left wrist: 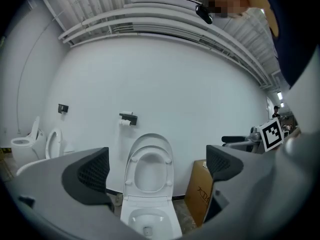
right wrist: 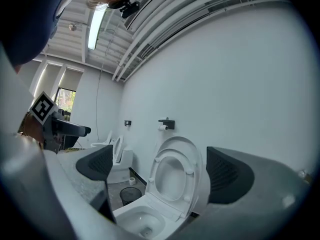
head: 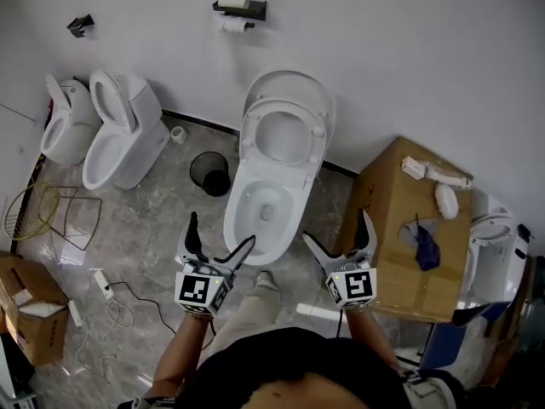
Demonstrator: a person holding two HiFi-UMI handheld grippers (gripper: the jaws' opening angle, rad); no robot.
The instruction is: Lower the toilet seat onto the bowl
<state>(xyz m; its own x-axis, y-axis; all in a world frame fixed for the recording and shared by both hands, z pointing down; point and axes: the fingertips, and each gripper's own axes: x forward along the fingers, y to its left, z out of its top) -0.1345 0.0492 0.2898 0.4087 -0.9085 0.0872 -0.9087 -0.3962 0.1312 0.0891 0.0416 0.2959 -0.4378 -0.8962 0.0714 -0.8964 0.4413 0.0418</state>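
Short of the bowl point(head: 237, 216), left hand-held gripper point(head: 222, 228) and right hand-held gripper point(head: 335, 226) side by side, jaws apart, empty.

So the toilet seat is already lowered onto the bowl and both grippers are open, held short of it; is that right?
Not quite. The toilet seat is raised, standing upright against the lid, not lowered onto the bowl; the left gripper view shows it plainly. The left gripper and right gripper are indeed open and held short of it.

Print on the cardboard box point(left wrist: 200, 191) is unreadable (too blurred).
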